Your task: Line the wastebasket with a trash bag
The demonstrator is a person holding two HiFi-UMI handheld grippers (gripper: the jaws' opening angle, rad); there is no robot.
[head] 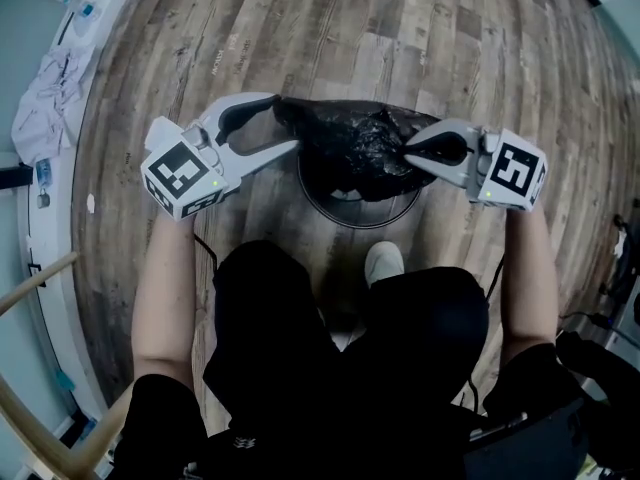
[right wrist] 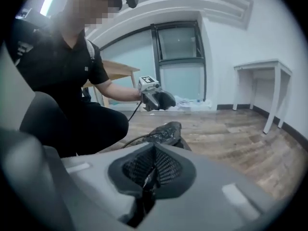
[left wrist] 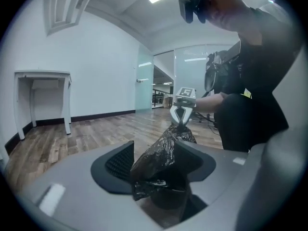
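On the wood floor, the wastebasket (head: 356, 220) stands between 2 grippers, with the black trash bag (head: 350, 143) bunched over its mouth. The right gripper (head: 410, 154) is clamped on bag film. The left gripper (head: 287, 123) gapes wide, film loose between its pads. Best bet: the left bites an opposite edge, then both spread evenly.

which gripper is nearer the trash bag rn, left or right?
Right. The right gripper is shut on the trash bag at its right edge; the left gripper is open at the left edge, fingers not pressing it.

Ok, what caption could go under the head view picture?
From above: right gripper pinches black trash bag over the wastebasket; left gripper open beside it.
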